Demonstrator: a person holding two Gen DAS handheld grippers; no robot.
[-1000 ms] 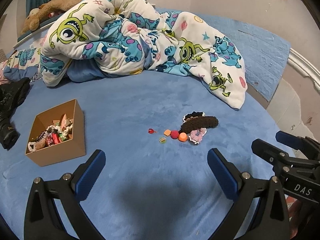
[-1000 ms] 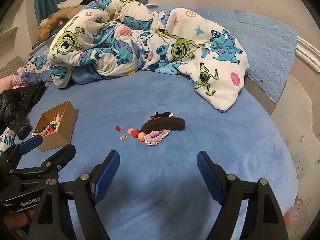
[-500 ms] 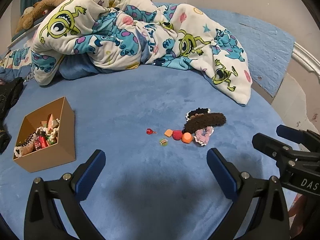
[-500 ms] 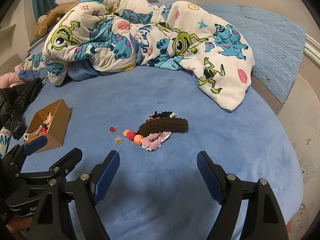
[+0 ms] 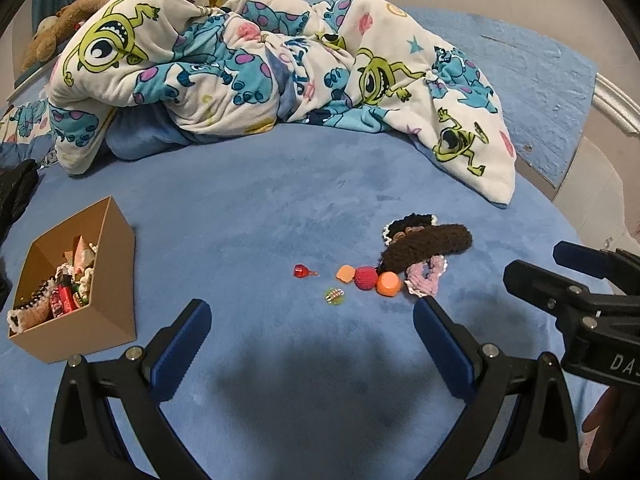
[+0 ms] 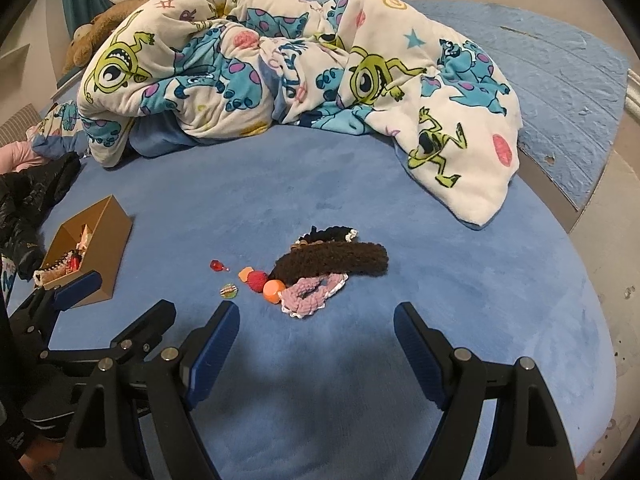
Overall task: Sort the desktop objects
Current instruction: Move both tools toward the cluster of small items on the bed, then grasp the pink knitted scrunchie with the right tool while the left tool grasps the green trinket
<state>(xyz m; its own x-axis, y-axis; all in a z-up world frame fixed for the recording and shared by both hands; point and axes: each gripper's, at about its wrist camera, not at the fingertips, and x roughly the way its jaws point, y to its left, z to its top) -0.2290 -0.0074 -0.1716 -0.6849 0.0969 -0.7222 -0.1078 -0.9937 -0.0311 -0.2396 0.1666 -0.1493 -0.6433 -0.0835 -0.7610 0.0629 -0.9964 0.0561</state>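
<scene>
A cluster of small things lies on the blue bed surface: a dark brown fuzzy hair band (image 5: 426, 246) (image 6: 336, 264), a pink crocheted scrunchie (image 5: 426, 278) (image 6: 312, 294), a black one (image 5: 408, 224) behind, an orange cap (image 5: 388, 284) (image 6: 273, 290), a red ball (image 5: 365, 277), a small orange piece (image 5: 345, 273), a red charm (image 5: 301, 271) (image 6: 216, 265) and a green clip (image 5: 334, 295) (image 6: 229, 291). A brown cardboard box (image 5: 102, 320) (image 6: 106, 240) with several trinkets stands at the left. My left gripper (image 5: 312, 332) and right gripper (image 6: 316, 332) are both open and empty, just short of the cluster.
A bunched cartoon-print blanket (image 5: 260, 60) lies behind the cluster. A black jacket (image 6: 32, 200) lies at the left edge. A plush toy (image 5: 56, 28) sits at the back left. The bed's round edge and the floor (image 6: 616, 240) are at the right.
Both grippers have moved forward toward the cluster, which now looks larger and closer. Both stay open. Nothing on the bed has moved.
</scene>
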